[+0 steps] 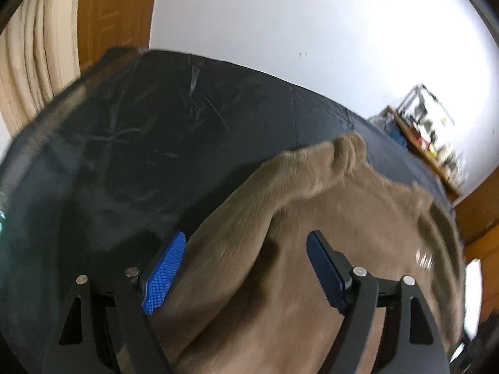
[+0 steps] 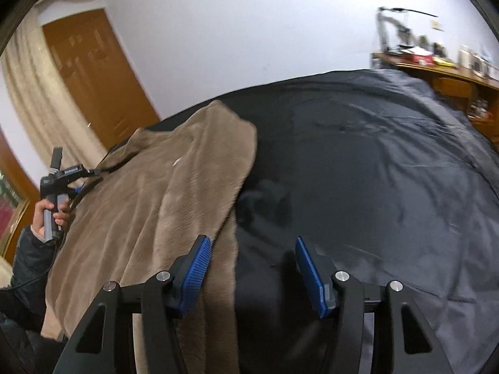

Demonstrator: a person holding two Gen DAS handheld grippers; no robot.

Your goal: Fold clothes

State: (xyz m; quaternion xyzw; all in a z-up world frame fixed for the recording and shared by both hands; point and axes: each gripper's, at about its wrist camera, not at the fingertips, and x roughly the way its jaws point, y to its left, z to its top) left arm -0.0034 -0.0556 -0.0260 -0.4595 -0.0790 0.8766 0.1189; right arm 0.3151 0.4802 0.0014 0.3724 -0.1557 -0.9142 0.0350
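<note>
- Brown plush cloth [image 2: 149, 193] lies spread on a dark sheet [image 2: 358, 162] covering what looks like a bed; the far end runs to a narrower flap, the near end falls toward us.
- We judge it soft and limp, with a thick nap. It should drape and sag when lifted, weigh little, and give the pads good purchase. A pinch at an edge or corner will serve better than one in the middle.
- Our left tongs [image 1: 246, 268] hover over the near part of the cloth, pointing down at a slant, pads well apart, nothing between them.
- Our right tongs [image 2: 252, 274] stand at the cloth's right edge, also slanted down. One pad [image 2: 196, 271] is over the nap, the other over bare sheet, and the edge runs between them. The pads are apart and press nothing.
- A hand [image 2: 50, 215] in a dark sleeve holds the left tool beside the cloth's far left side.
- Folding looks not yet begun.
</note>
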